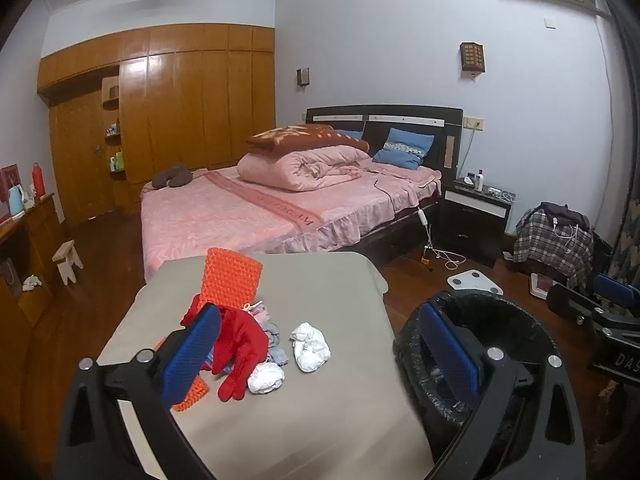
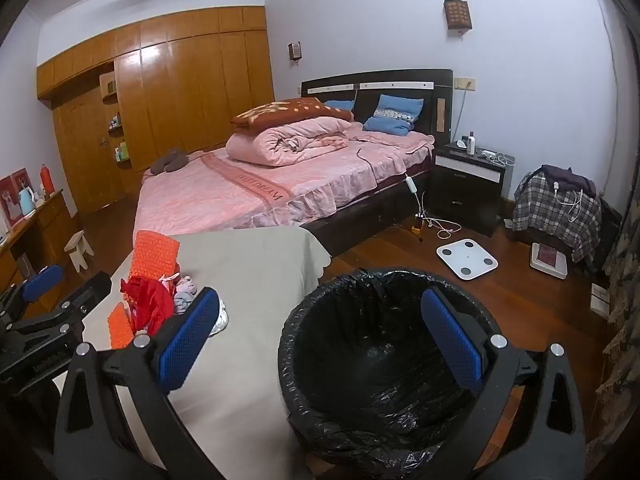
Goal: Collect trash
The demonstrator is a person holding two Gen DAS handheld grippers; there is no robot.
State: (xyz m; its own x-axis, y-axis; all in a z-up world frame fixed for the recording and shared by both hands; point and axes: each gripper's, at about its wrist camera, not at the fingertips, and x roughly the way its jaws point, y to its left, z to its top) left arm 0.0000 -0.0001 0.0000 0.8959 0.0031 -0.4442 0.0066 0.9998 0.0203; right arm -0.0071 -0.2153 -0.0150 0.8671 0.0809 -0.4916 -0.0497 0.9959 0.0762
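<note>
Both grippers spread wide, nothing held.
Black-lined bin [image 2: 376,364] sits under the right gripper [image 2: 320,340]; crumpled tissues [image 1: 310,346] lie ahead of the left gripper [image 1: 320,356].

Colours and patterns, as I see them over my two grippers:

- My left gripper [image 1: 320,356]: black frame, blue dimpled pads [image 1: 192,354].
- My right gripper [image 2: 320,340]: the same black and blue.
- Table cover [image 1: 320,400]: plain beige.
- Crumpled tissues [image 1: 310,346], middle of the table: white.
- Glove [image 1: 240,356]: bright red.
- Knitted mat [image 1: 230,282], toward the far left corner: orange, bumpy weave.
- Bin liner [image 2: 372,380]: glossy black.
- Bedspread [image 2: 224,196]: pink, leaf print, darker lettered band.
- Folded quilt [image 2: 288,140]: pink; blanket [image 2: 292,110] on top: brown, cream motifs.
- Pillows [image 2: 394,118]: blue.
- Wardrobe [image 2: 180,76]: honey-brown wood.
- Scale [image 2: 466,258]: white.
- Draped cloth [image 2: 556,204]: grey-white plaid.
</note>
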